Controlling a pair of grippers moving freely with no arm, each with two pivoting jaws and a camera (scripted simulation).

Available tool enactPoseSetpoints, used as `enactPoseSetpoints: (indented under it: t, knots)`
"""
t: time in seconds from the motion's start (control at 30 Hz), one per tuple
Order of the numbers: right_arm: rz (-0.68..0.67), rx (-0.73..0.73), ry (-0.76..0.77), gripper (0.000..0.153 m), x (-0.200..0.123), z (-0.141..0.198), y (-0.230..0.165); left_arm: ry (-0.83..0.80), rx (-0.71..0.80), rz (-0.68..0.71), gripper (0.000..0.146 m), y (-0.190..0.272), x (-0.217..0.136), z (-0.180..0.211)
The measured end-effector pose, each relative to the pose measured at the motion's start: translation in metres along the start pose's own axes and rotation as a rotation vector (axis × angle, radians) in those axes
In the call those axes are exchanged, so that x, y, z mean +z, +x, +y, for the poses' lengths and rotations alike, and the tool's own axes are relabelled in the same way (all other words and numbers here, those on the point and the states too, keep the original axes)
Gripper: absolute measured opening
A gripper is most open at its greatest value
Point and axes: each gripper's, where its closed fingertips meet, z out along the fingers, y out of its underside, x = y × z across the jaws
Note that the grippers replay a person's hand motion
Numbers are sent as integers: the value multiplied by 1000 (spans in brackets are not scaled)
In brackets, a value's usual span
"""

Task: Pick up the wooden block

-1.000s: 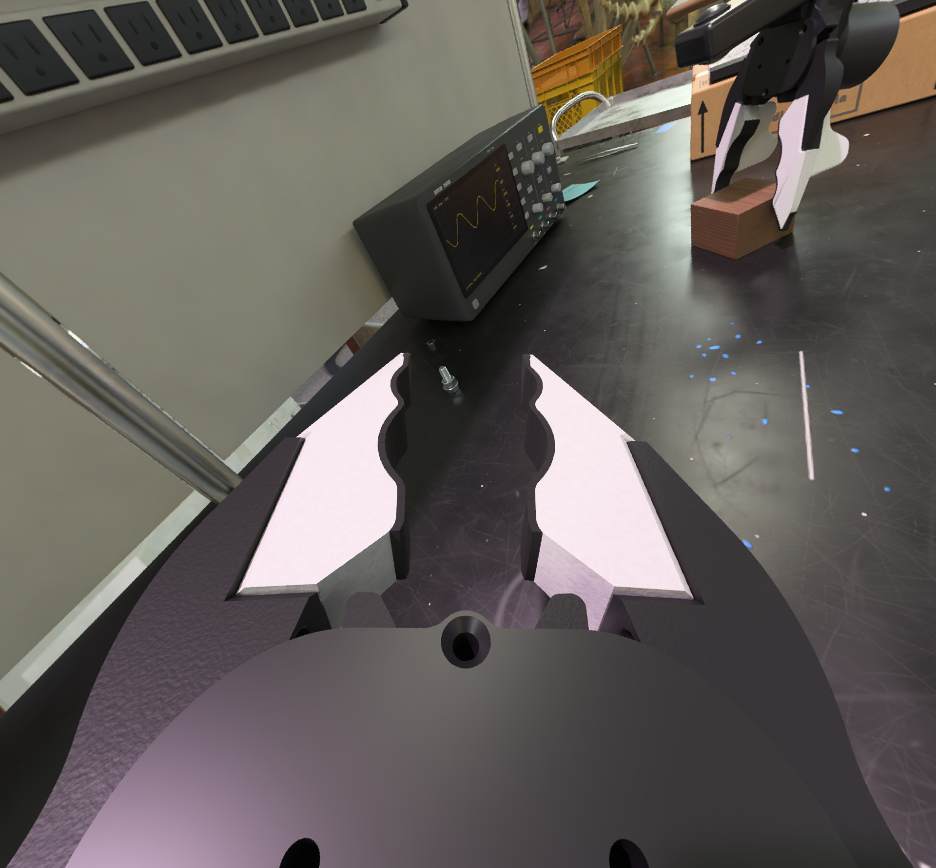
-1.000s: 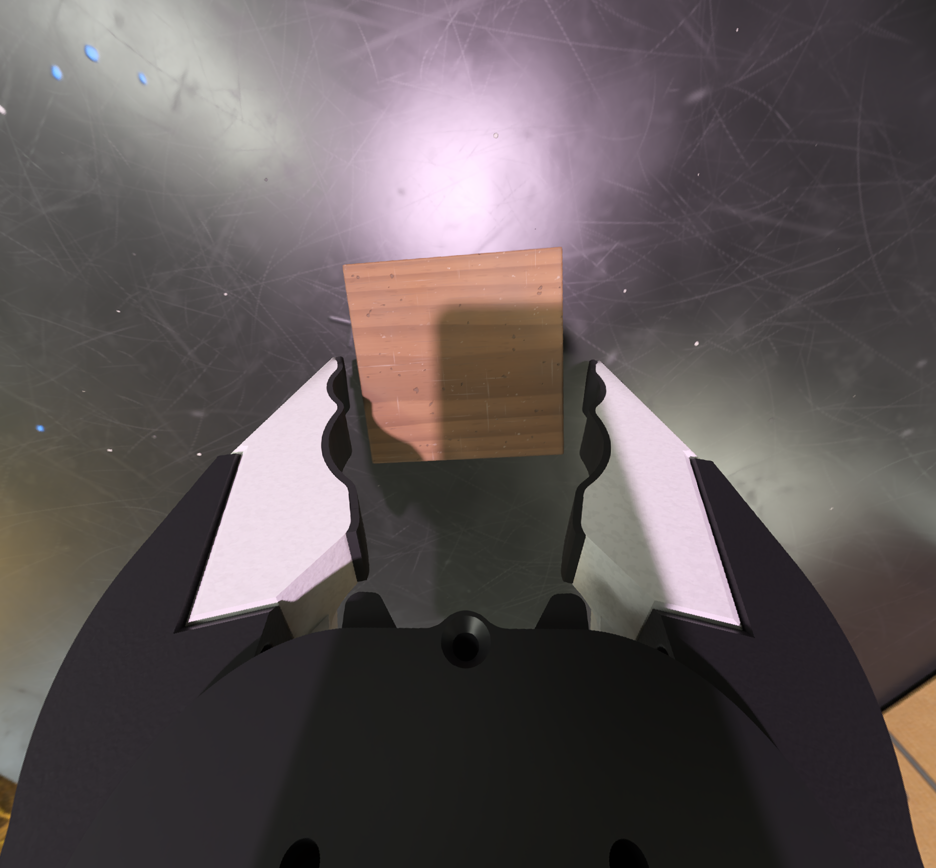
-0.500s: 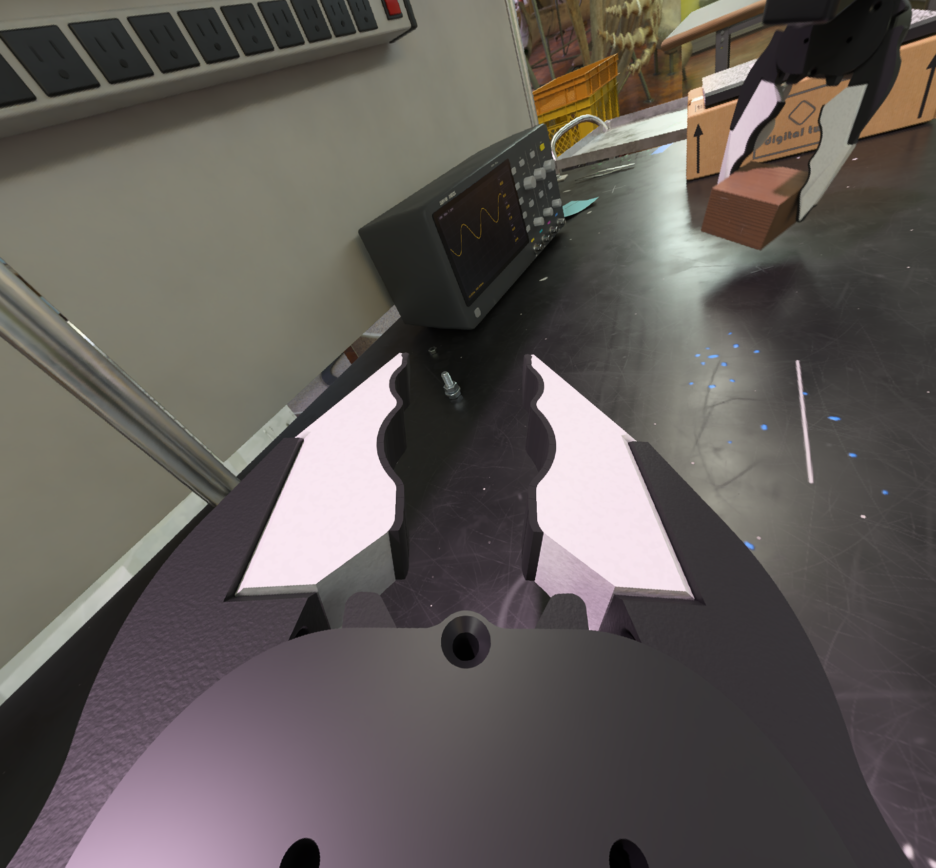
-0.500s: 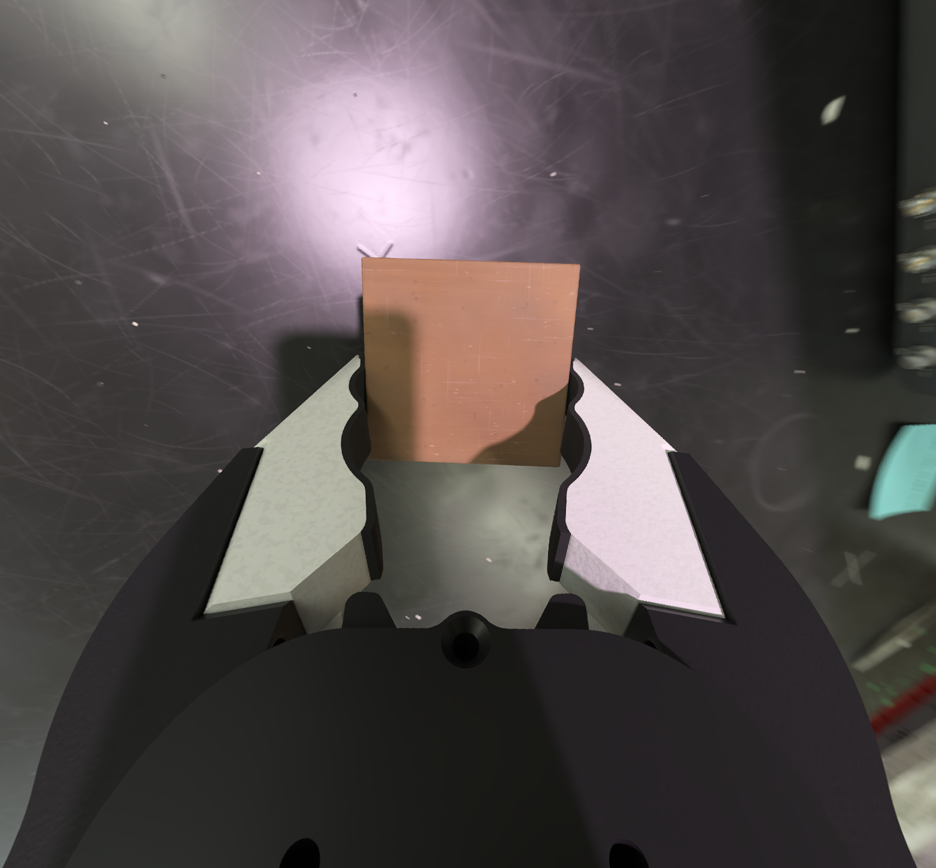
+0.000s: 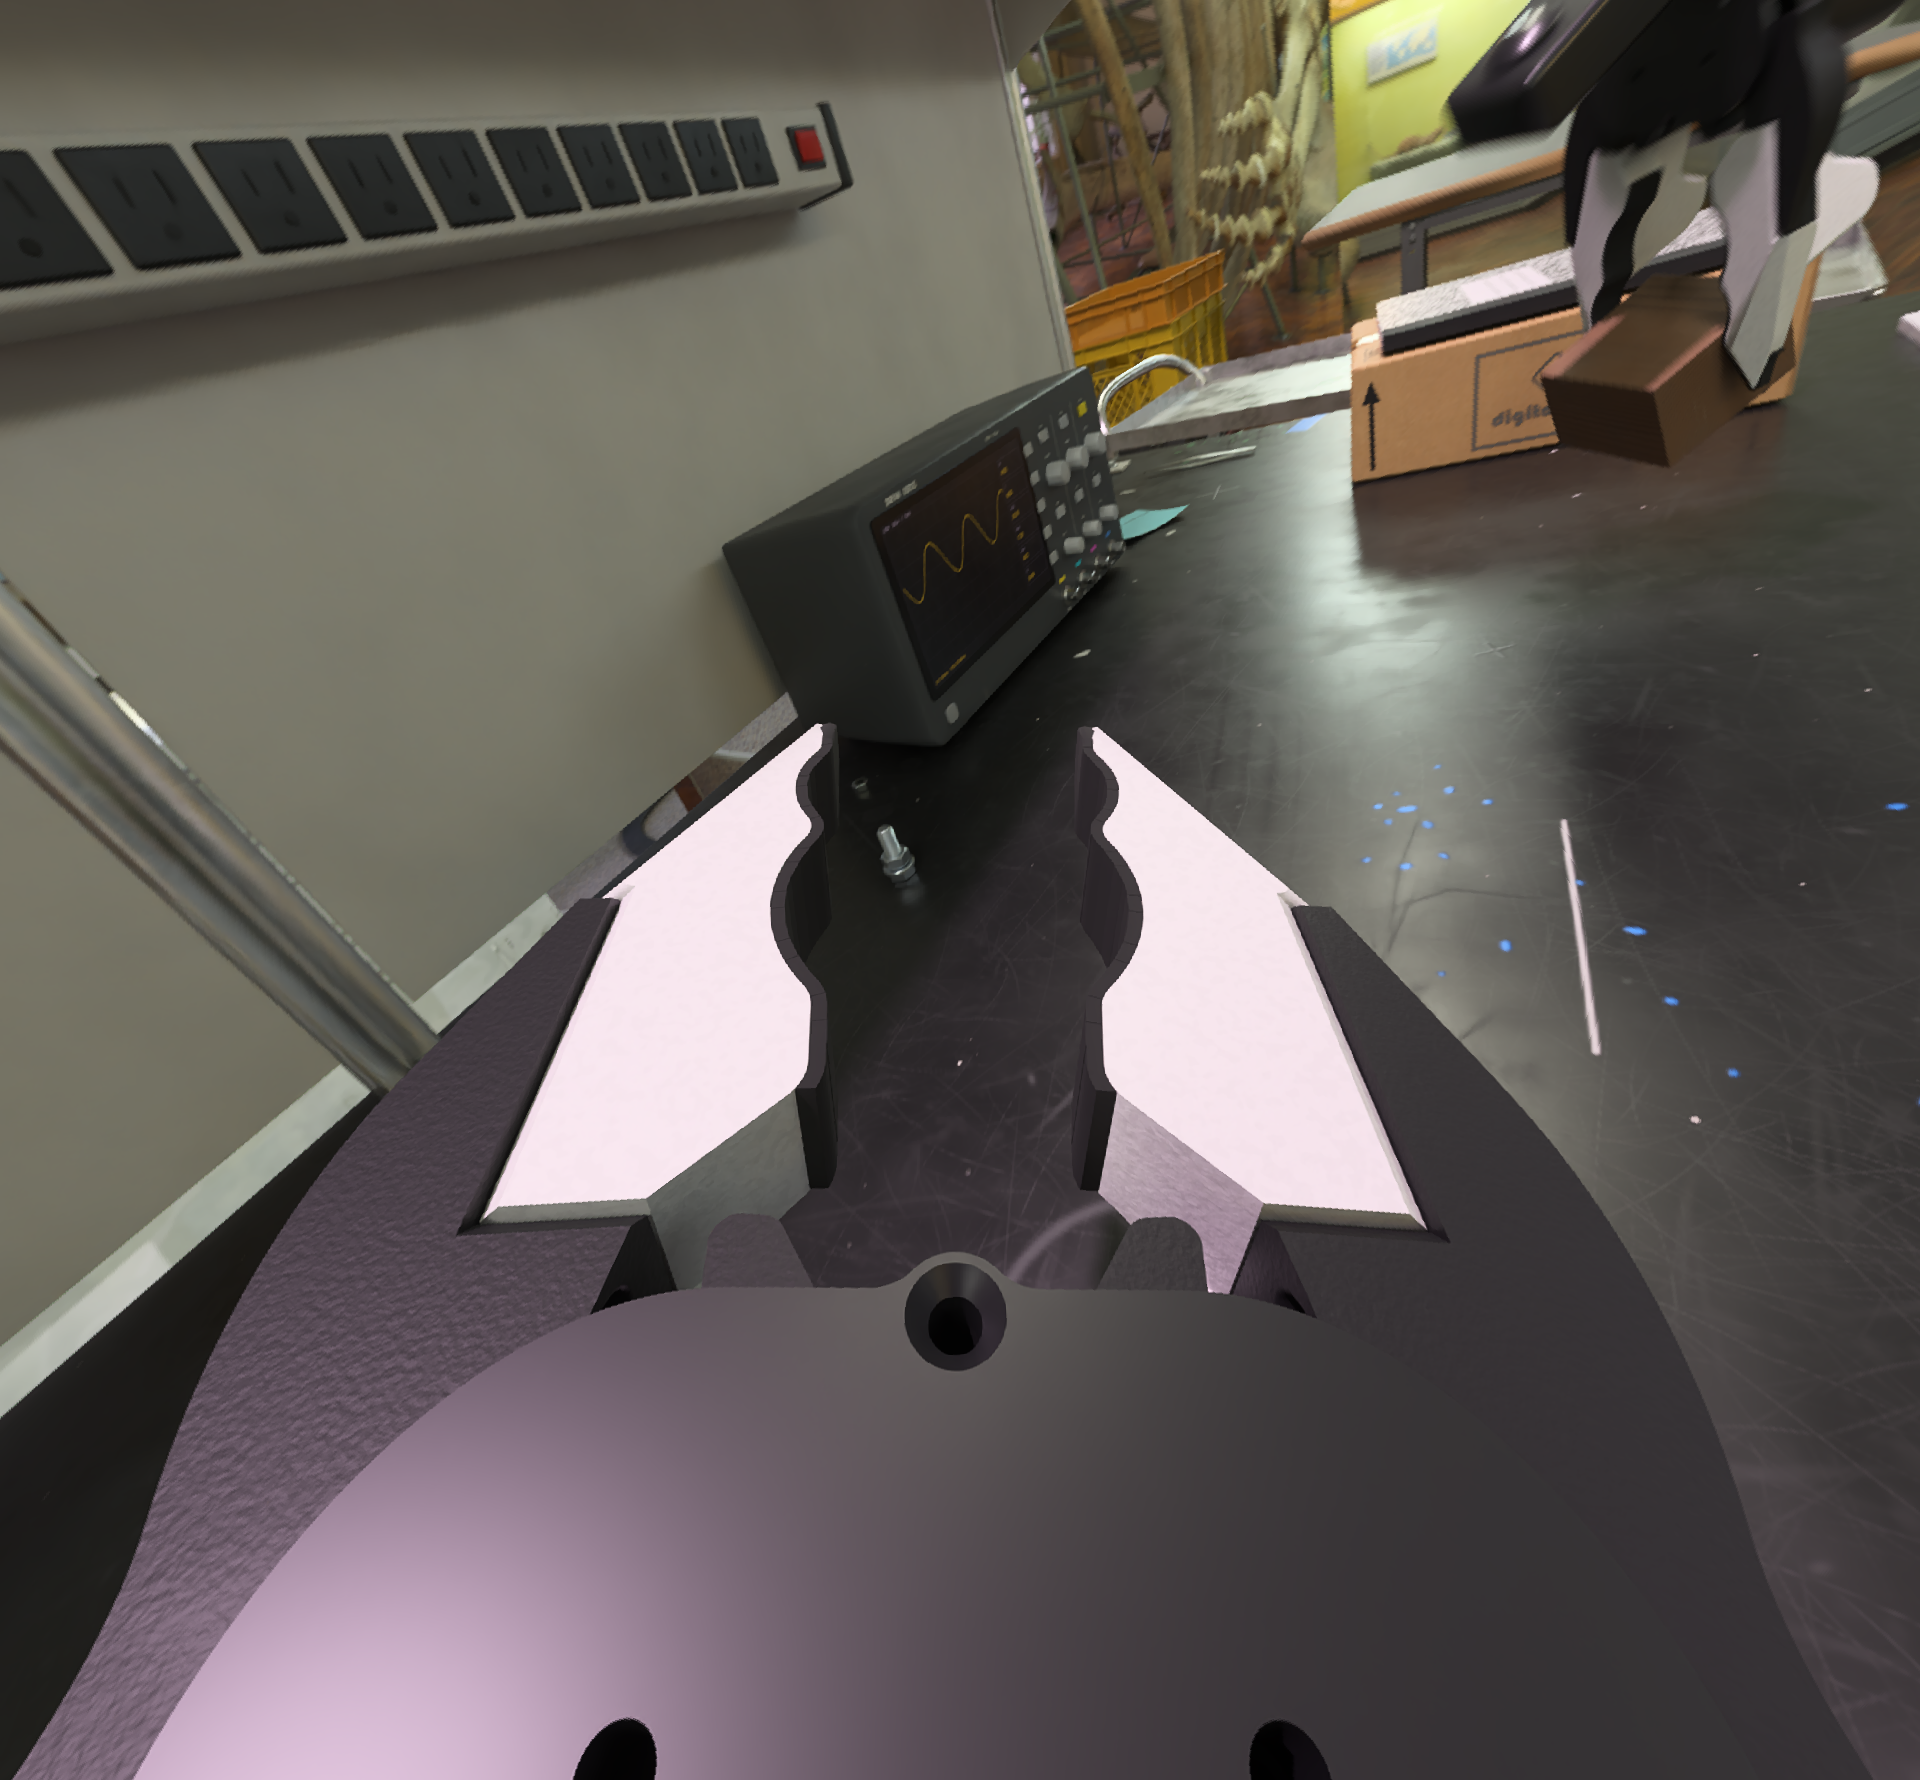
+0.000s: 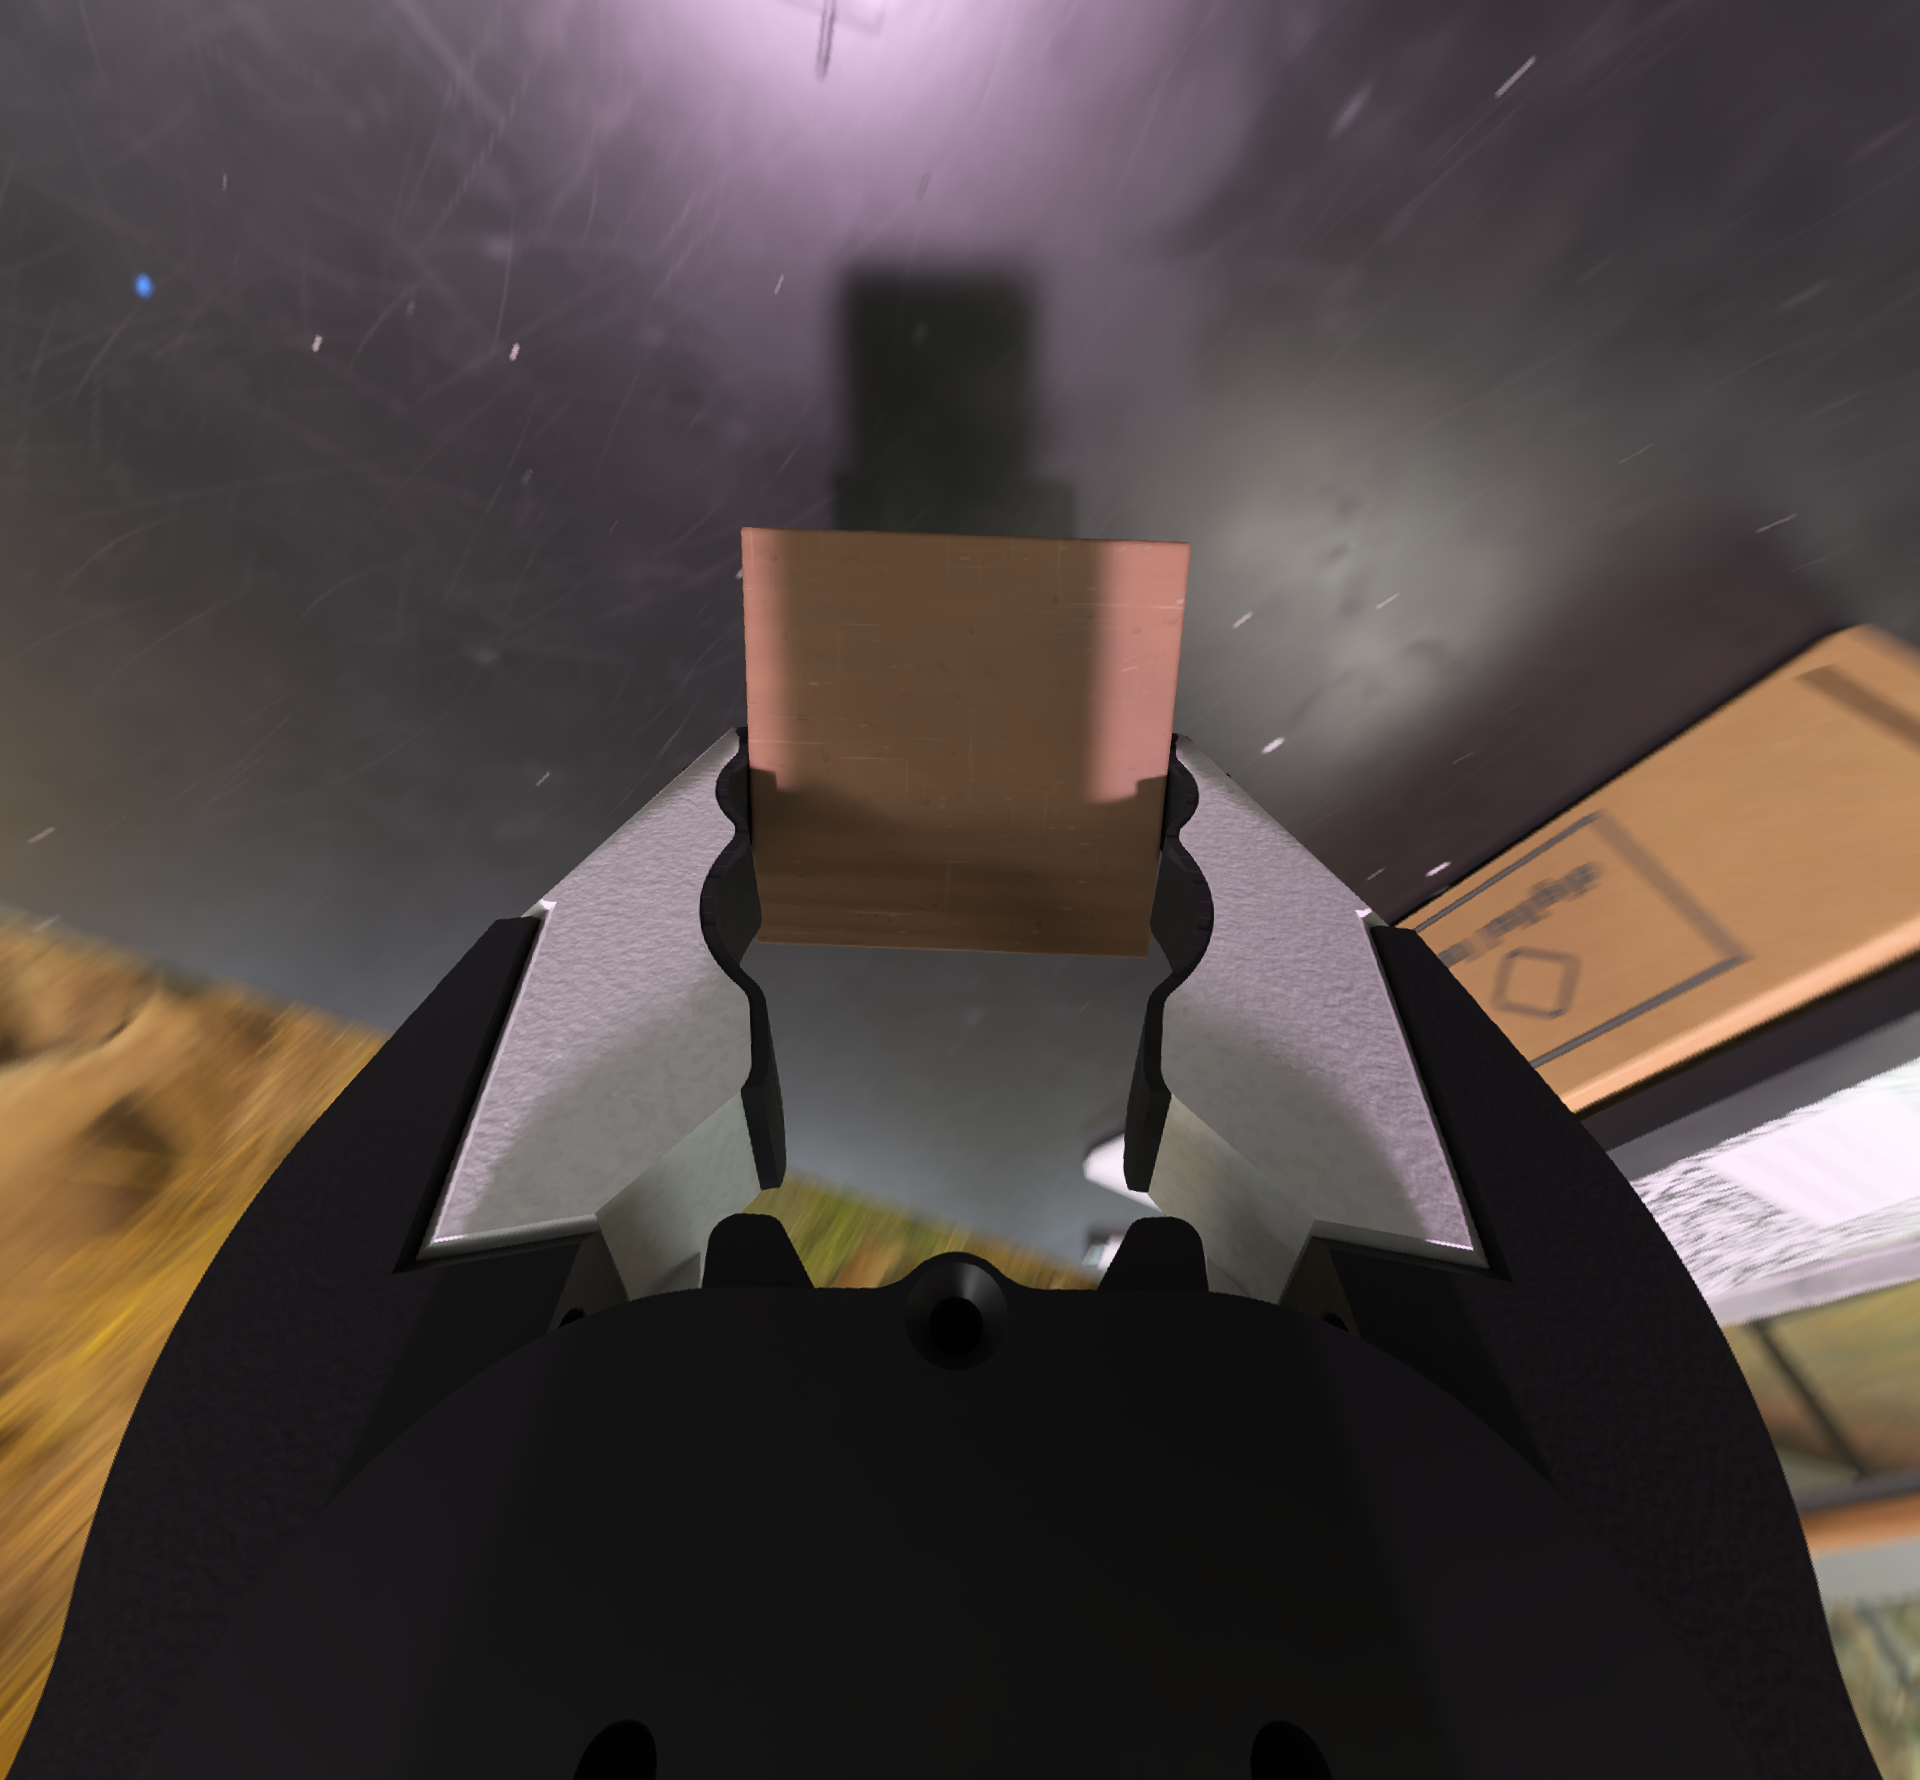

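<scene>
The wooden block is a brown square-faced block held between the fingers of my right gripper, which is shut on its two sides. It hangs well above the dark table, and its shadow lies on the tabletop beyond it. In the left wrist view the block shows at the upper right, clamped by the right gripper in the air. My left gripper is open and empty, low over the table near the wall.
An oscilloscope stands against the grey wall ahead of the left gripper. A small bolt lies between the left fingers. A cardboard box sits at the back, also in the right wrist view. A metal pole slants at left.
My right gripper closed on the block, which sat on the table, and has lifted it up. The left gripper has stayed open and barely moved.
</scene>
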Motion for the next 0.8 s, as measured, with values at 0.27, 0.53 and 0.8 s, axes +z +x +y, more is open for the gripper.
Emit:
enactPoseSetpoints:
  t: [0.27,0.53,0.8]
  knots:
    - [-50,23,-563,77,19,16,-12,63,6,50,46,12,-5,-7]
    - [-23,97,-707,77,23,14,-14,134,-77,30,46,-6,-28,1]
    - [35,183,-840,77,7,55,-11,147,-100,40,46,-15,-32,8]
